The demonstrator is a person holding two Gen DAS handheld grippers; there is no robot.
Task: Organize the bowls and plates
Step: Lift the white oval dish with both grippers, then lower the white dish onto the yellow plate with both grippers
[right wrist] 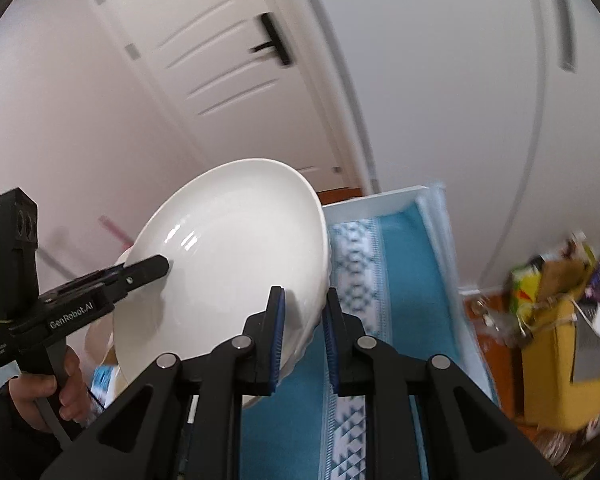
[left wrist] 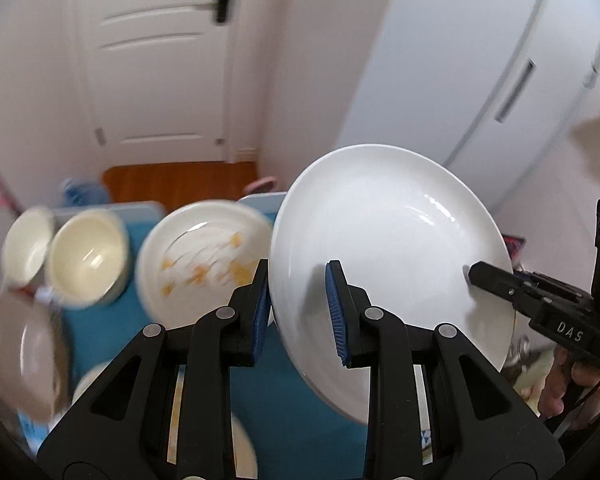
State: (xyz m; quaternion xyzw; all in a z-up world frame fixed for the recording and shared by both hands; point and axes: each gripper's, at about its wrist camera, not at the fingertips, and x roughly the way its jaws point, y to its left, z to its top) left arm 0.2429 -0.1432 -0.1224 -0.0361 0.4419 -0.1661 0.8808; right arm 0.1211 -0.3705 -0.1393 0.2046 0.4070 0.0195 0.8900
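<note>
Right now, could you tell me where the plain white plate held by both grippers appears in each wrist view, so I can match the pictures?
Left wrist view: the white plate fills centre-right, tilted, its lower-left rim between the left gripper pads.
Right wrist view: the same plate sits centre-left, its lower-right rim between the right gripper pads.
Shared landmark: the white panelled door with a black handle, behind the plate.

Table (left wrist: 140, 210), pale edge, covered by teal cloth (left wrist: 100, 328) with white woven pattern band (right wrist: 356, 256). On cloth, left wrist view: patterned plate (left wrist: 204, 256), yellow motifs; cream bowl (left wrist: 86, 258) beside it; second bowl (left wrist: 26, 246) touching it at far left; blurred dish (left wrist: 24, 352) near left edge.
</note>
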